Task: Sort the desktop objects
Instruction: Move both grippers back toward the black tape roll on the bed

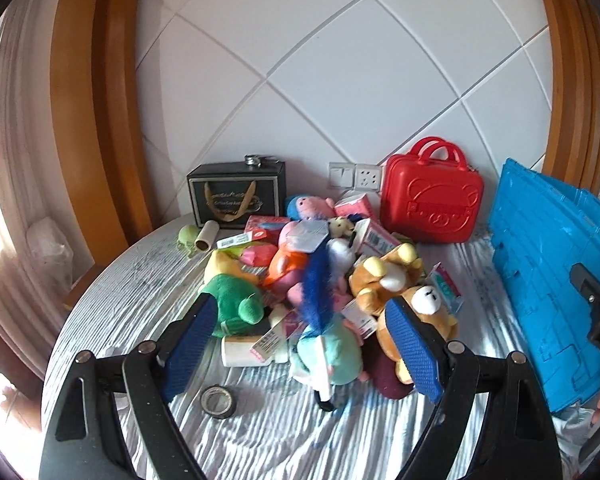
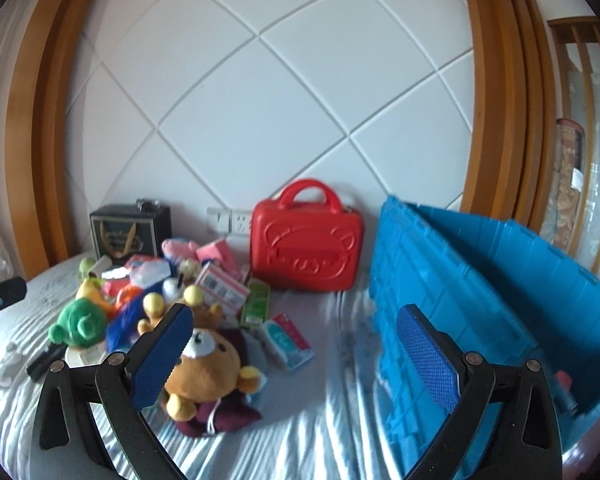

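Note:
A heap of plush toys and small boxes lies on the round table. It holds a green plush, a brown bear, a blue feathery toy and a pale green plush. My left gripper is open and empty, above the near side of the heap. My right gripper is open and empty, between the brown bear and the blue crate. The crate also shows in the left wrist view.
A red carry case and a black gift box stand against the back wall. A tape roll and a white bottle lie near the front. A teal tissue pack lies by the bear.

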Motion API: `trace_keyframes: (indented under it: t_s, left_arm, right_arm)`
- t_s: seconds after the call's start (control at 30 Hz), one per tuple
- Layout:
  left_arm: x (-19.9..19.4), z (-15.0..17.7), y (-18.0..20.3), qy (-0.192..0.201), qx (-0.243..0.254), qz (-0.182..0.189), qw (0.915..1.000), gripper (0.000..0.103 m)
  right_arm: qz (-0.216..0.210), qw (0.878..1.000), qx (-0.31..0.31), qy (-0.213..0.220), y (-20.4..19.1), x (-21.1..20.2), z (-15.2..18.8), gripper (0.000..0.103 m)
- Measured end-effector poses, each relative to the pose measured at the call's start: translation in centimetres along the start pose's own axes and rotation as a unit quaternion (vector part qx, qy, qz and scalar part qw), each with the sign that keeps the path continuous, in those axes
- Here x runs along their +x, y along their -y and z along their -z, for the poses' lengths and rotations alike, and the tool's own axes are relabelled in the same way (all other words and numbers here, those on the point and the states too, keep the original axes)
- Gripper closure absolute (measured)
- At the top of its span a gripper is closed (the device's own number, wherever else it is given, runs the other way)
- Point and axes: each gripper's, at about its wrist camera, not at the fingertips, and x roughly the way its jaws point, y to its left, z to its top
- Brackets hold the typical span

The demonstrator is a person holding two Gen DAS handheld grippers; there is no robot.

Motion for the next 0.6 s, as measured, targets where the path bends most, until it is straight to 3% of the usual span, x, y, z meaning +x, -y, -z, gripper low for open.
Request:
trace_keyframes:
  t_s: [0.23, 0.4, 0.6]
  left_arm:
    - [4.0, 6.3, -5.1, -0.066, -0.008, -0.029, 0.9974, 0.017]
    - [7.3, 10.9, -8.9, -0.129, -0.035, -0.05, 0.9898, 0.017]
    - [11.1, 14.6, -12.2, -0.172, -0.067, -0.059, 0.981, 0.017]
  right_arm:
    - [-0.013, 0.999, -0.017, -0.042, -2.2, 2.2, 4.4, 0.0]
    - [-0.021, 0.996, -0.032, -0.083, -3.7, 3.9, 7.5, 0.0]
    - [-0.024, 0.989, -0.033, -0.144, -4.8, 6.4, 10.7, 0.0]
